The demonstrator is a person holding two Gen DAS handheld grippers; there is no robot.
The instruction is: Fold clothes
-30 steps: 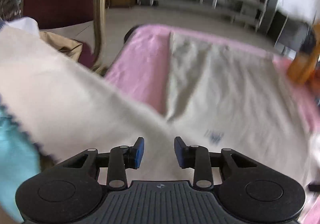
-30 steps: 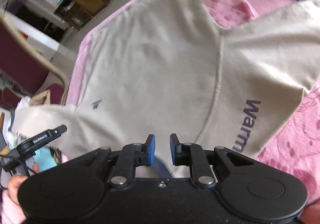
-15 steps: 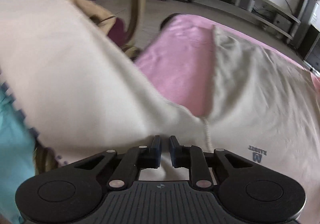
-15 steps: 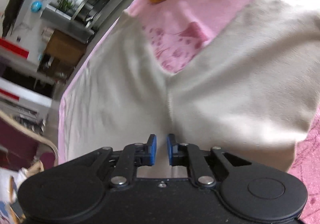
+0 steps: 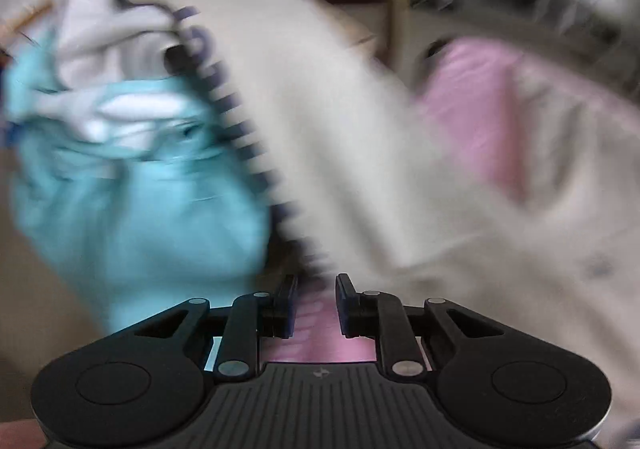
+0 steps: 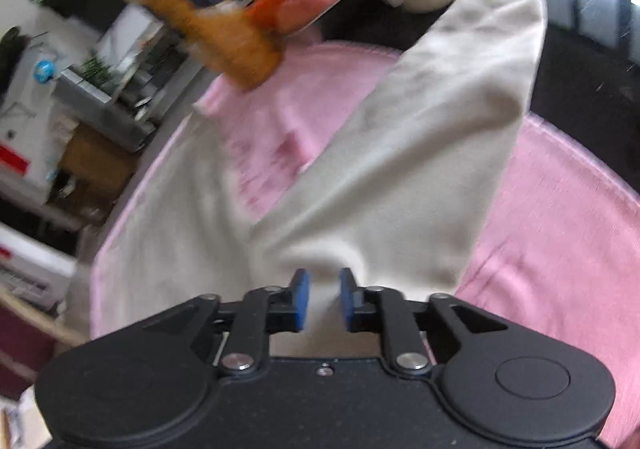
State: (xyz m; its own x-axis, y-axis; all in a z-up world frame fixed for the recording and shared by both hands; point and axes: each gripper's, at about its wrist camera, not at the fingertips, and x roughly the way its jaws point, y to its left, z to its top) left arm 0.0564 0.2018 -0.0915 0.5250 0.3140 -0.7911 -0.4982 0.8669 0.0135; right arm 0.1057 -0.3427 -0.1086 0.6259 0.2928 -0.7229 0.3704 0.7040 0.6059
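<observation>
Pink cloth (image 6: 560,233) covers the work surface, and the beige sweatshirt (image 6: 400,169) lies spread on it, one sleeve running away toward the far edge in the right wrist view.

The right gripper (image 6: 323,299) sits low over the garment where sleeve meets body. Its jaws have just been opening and stand narrow, with a raised ridge of beige fabric between the blue pads — no pressing contact can be confirmed.

The left gripper (image 5: 313,303) is over the opposite side, near the other sleeve and its dark-striped cuff edge. Its jaws have just been closing yet show a clear gap, with pink cloth visible through it; nothing is gripped. This view is heavily blurred.

A turquoise garment (image 5: 136,201) is heaped beside the sleeve. An orange bottle (image 6: 200,13) stands beyond the cloth.

Judged step: positioning for the sleeve fold. The next move likely calls for a firm pinch at each sleeve, then carrying it inward across the body.
</observation>
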